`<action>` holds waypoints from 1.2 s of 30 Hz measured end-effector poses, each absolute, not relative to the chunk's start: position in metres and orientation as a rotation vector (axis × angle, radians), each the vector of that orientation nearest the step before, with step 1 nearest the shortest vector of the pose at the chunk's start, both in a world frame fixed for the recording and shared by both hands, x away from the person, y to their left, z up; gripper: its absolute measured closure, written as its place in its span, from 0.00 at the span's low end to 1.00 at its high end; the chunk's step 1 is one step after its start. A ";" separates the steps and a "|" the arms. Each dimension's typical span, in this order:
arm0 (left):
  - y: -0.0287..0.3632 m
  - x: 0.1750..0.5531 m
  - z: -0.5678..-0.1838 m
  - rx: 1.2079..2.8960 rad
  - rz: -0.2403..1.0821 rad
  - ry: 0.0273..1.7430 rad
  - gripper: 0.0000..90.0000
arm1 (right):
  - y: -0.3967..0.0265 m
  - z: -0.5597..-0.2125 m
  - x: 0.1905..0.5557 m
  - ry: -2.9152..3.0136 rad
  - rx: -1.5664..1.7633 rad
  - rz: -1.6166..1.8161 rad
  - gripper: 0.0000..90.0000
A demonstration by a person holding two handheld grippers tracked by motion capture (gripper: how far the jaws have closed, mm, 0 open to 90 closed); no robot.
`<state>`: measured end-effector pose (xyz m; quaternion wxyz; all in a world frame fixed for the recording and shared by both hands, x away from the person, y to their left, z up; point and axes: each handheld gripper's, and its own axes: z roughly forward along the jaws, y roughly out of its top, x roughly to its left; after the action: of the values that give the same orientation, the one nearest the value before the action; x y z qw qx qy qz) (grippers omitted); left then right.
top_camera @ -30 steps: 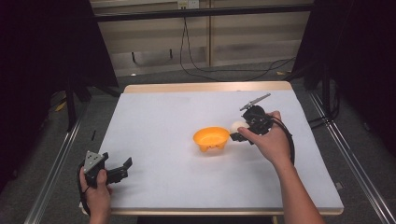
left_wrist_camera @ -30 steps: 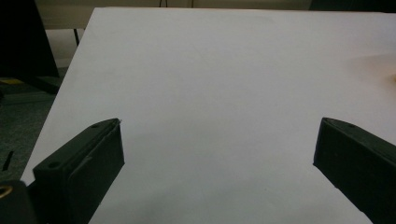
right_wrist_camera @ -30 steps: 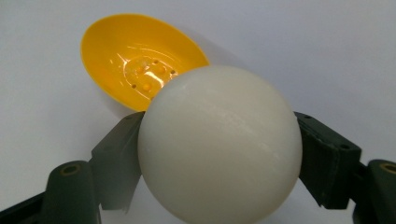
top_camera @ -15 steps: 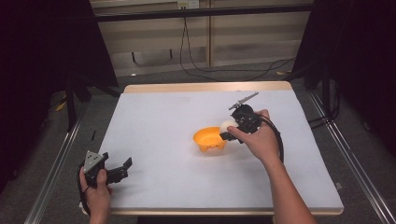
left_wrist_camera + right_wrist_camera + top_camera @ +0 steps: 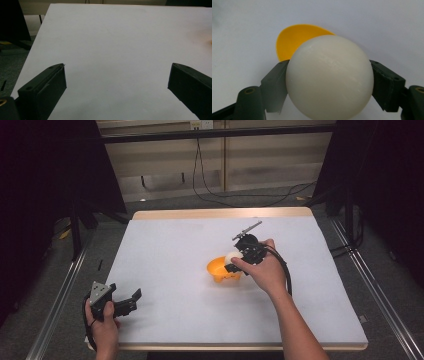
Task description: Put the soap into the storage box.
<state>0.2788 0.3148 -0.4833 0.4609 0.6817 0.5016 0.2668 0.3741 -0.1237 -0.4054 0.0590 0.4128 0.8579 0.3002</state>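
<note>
Right gripper view, right gripper (image 5: 329,82) clamped on white ball (image 5: 329,77), orange bowl (image 5: 294,40) just behind on white table (image 5: 170,250), left gripper (image 5: 131,301) spread wide, holding nothing.

The ball (image 5: 329,77) is a creamy off-white, plain, no markings. The bowl (image 5: 220,269) behind it is bright orange-yellow inside and out. Both grippers are black, left gripper (image 5: 131,301) with a grey plate on top, right gripper (image 5: 233,263) with black jaws against the ball. Table (image 5: 170,250) is plain white with a light wood-coloured edge, I think. Floor looks dull grey-green.
</note>
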 end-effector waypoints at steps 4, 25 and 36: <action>0.315 0.279 -0.483 1.686 0.668 1.233 0.02 | -0.115 -0.408 0.376 2.598 1.250 0.904 0.27; 0.315 0.279 -0.483 1.680 0.655 1.239 0.02 | -0.099 -0.423 0.386 2.584 1.329 0.813 0.27; 0.315 0.279 -0.483 1.681 0.655 1.240 0.02 | -0.103 -0.423 0.385 2.566 1.360 0.872 0.20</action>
<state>0.2794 0.3149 -0.4833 0.4584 0.6824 0.5034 0.2660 0.3848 -0.1034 -0.4229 0.0548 0.4477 0.8450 0.2873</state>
